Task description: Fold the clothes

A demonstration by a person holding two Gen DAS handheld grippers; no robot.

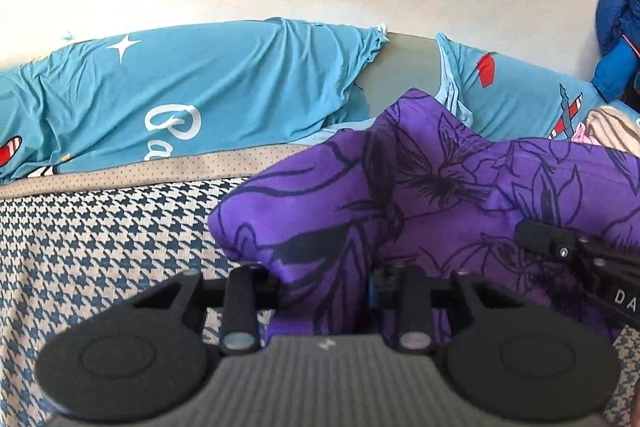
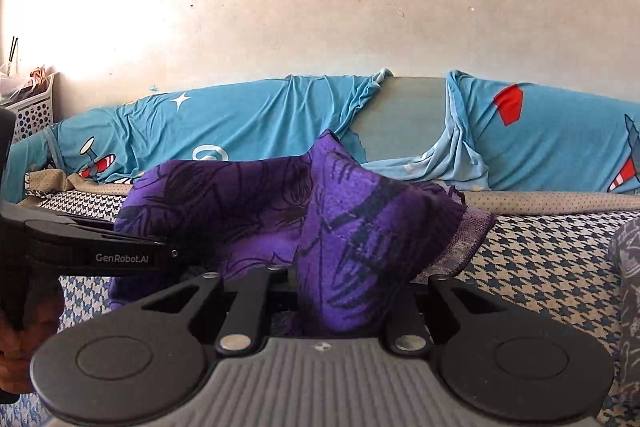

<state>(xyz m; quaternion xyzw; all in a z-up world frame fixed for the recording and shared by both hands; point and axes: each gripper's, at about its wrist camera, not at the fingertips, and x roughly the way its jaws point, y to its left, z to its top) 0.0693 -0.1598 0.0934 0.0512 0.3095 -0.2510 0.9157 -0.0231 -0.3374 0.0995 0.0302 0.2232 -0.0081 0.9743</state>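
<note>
Over houndstooth bedding (image 1: 100,235), my left gripper (image 1: 328,291) and right gripper (image 2: 344,291) both clamp the purple garment (image 1: 440,187); thin bunched fabric may slip free.

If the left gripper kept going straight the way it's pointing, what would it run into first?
The purple floral garment already pinched in the left gripper fills its line. Past that, probably the blue cartoon-print sheet against the wall, though depth is unclear.

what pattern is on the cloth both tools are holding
Purple garment with a dark line-drawn floral print, clearest in the left wrist view.
</note>
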